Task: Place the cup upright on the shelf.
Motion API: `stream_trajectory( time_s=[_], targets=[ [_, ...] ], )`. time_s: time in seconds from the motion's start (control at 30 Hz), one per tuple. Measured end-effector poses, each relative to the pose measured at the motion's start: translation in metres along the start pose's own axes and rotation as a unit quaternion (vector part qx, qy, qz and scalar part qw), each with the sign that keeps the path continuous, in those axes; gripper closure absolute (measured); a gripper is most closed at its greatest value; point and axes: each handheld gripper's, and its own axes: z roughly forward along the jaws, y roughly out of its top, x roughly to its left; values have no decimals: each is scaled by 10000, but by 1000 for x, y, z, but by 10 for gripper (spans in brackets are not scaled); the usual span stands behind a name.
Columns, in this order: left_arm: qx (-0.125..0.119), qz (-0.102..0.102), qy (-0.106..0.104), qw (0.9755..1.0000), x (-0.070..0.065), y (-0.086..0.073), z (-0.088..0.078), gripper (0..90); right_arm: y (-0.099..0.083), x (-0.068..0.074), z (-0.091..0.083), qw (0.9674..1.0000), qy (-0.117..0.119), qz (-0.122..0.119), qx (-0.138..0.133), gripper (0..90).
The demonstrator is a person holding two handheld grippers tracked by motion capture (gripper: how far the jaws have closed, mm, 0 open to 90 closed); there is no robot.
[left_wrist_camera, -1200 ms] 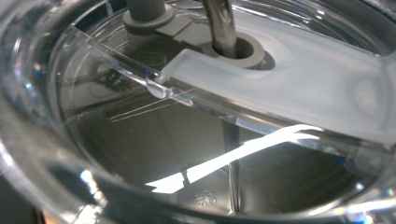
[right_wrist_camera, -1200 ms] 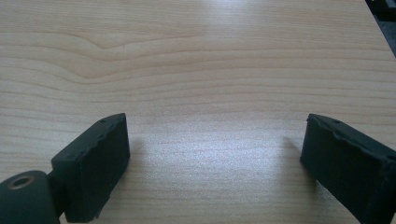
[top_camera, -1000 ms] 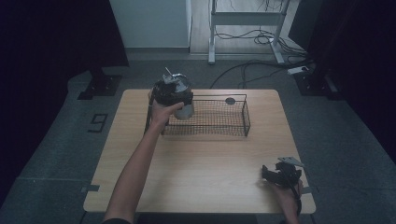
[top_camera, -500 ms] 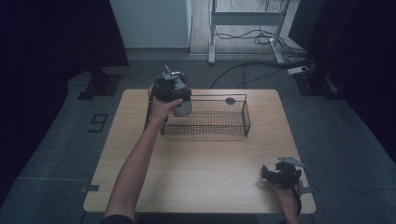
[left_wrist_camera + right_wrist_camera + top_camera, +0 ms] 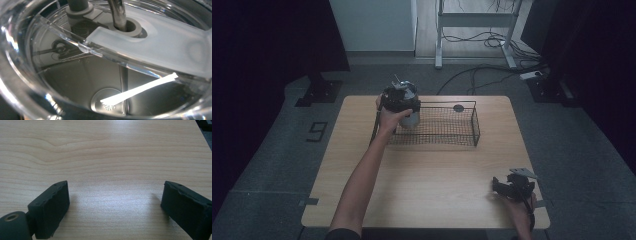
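A steel cup with a clear plastic lid stands upright at the left end of a black wire basket, and the left gripper sits right on top of it. In the left gripper view the lid is glossy and round-rimmed, with a frosted flat slider across it and a grey stem through a grommet; below it lie the cup's smooth brushed wall and a round stamped bottom, with nothing but a bright streak of reflection inside. Whether the left jaws are clamped on the cup I cannot tell. The basket is a long, low rectangle of fine mesh on a thin rod frame, set near the far edge of the table, a pale wood-grain top with square corners; a small dark disc lies at its far rim. The rest of the basket is bare mesh. The right gripper rests near the table's near right corner, well apart from the basket, its blocky matt black jaws spread wide over bare wood.
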Motion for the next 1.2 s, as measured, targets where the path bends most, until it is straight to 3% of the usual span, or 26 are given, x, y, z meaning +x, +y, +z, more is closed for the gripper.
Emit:
stream_trajectory(
  time_s=[0.57, 1.2],
  targets=[
    [219, -119, 44, 9997, 3, -17, 22, 42, 0, 0, 0, 10000, -1, -1, -1, 78],
    [442, -132, 67, 9989, 5, -32, 36, 42, 0, 0, 0, 10000, -2, -2, -2, 78]
  ],
)
